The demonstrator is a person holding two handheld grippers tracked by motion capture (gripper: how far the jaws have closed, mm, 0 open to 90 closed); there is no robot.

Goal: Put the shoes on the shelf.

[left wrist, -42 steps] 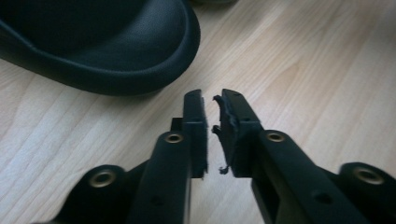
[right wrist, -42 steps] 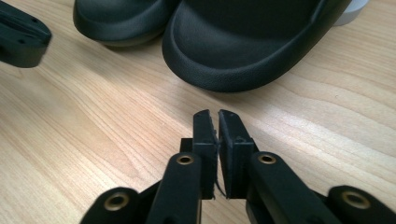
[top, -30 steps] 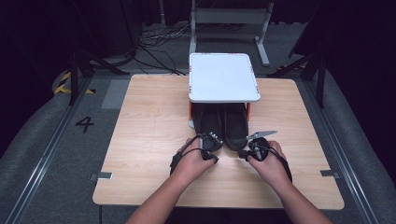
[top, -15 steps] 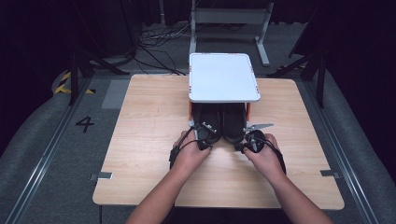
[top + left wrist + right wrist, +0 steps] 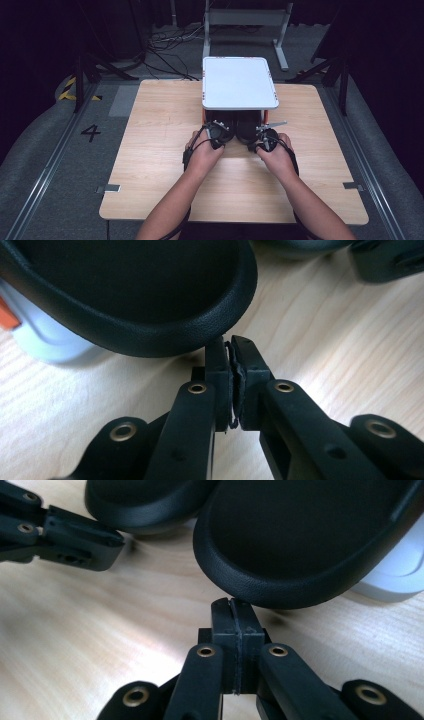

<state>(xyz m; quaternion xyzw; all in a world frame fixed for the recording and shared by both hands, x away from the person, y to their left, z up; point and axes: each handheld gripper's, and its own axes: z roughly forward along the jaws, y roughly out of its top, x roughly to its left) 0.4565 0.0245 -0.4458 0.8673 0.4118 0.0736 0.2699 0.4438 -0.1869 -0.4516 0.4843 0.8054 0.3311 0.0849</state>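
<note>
Two black shoes sit side by side, toes under the white shelf on the counter; soft padded heel rims – light, a bit slick; pinch the collar. Left gripper and right gripper both closed on nothing, tips at the heels.

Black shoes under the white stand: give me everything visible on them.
The black shoes are a pair side by side on the wooden table, mostly under the white stand, rounded ends poking out toward the person. Matte, finely grained, leather-like, with a thick rolled edge. The shut left hand-held gripper and right hand-held gripper each have their tips right at one shoe's edge; contact is unclear.
</note>
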